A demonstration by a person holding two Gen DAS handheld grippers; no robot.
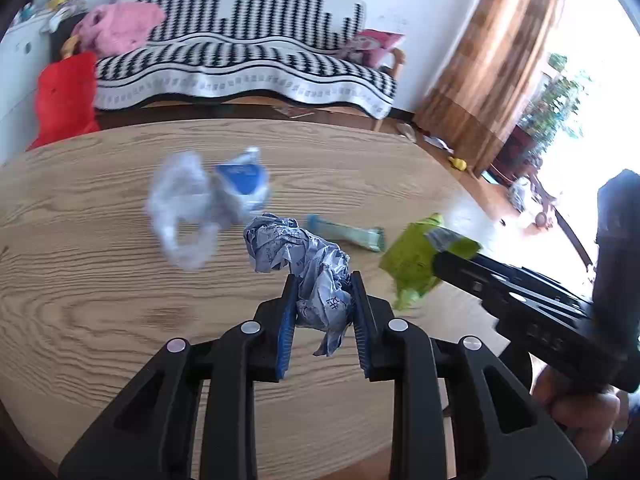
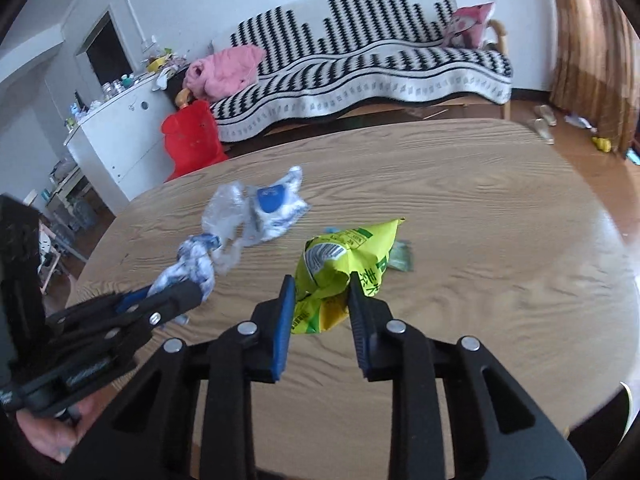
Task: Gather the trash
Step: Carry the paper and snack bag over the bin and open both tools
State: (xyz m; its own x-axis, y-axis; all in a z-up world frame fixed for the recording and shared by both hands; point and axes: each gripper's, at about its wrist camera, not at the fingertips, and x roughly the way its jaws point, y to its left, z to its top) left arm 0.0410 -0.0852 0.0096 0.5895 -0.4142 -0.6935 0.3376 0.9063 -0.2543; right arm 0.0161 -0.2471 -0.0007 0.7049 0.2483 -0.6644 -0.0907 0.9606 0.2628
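My left gripper [image 1: 323, 280] is shut on a crumpled blue-and-white printed wrapper [image 1: 304, 264], held above the wooden table [image 1: 100, 280]. In the right wrist view this gripper [image 2: 192, 286] comes in from the left with the same wrapper [image 2: 192, 264]. My right gripper [image 2: 322, 282] is shut on a yellow-green snack bag [image 2: 344, 264], also lifted off the table. The left wrist view shows that bag [image 1: 416, 264] at the tip of the right gripper [image 1: 440, 260]. On the table lie a clear plastic bag [image 1: 184, 208], a blue-and-white packet [image 1: 240, 180] and a pale green wrapper [image 1: 348, 234].
A sofa with a black-and-white throw [image 1: 248, 60] stands beyond the table, with a pink garment [image 1: 120, 28] on it and a red bag [image 1: 64, 100] beside it. A white cabinet [image 2: 116, 136] stands at the left. A brown curtain [image 1: 492, 60] hangs at the right.
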